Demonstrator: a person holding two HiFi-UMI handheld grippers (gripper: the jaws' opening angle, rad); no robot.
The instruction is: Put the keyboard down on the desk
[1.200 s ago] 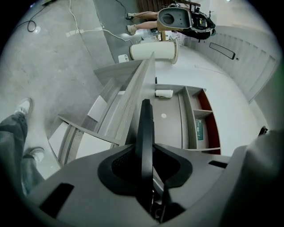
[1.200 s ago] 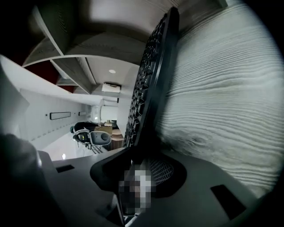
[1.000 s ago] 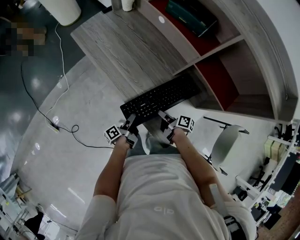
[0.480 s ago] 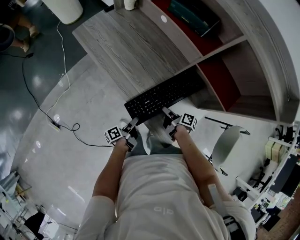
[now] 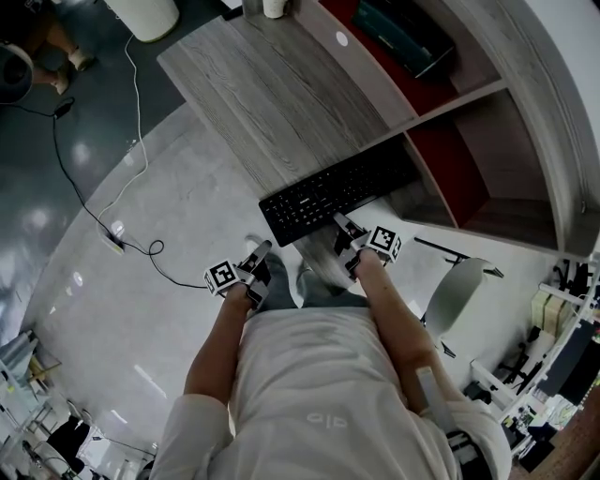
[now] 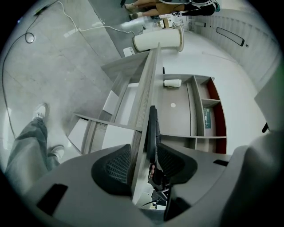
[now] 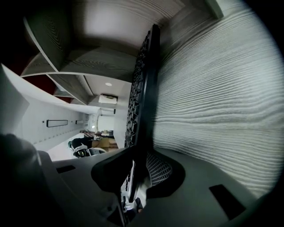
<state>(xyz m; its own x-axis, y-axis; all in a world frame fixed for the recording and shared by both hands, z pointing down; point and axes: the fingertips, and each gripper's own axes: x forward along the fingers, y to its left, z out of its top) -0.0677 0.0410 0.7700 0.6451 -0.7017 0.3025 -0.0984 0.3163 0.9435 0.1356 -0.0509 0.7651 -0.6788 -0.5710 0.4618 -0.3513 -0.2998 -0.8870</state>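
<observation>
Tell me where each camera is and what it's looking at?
Head view: on the person's head, looking steeply down at the desk and keyboard; shows their shirt, arms, the left claw and right claw.
Left gripper view: rides the left claw, looking along its open jaws at the desk edge and keyboard; the person's trouser leg shows.
Right gripper view: rides the right claw, looking along jaws closed on the keyboard, desk beside it.
All three see the keyboard and desk.

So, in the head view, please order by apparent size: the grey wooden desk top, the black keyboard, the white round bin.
Largest: grey wooden desk top.
Second: black keyboard.
Smallest as shown: white round bin; the frame edge cuts it and it stands farther off, so unsure.
</observation>
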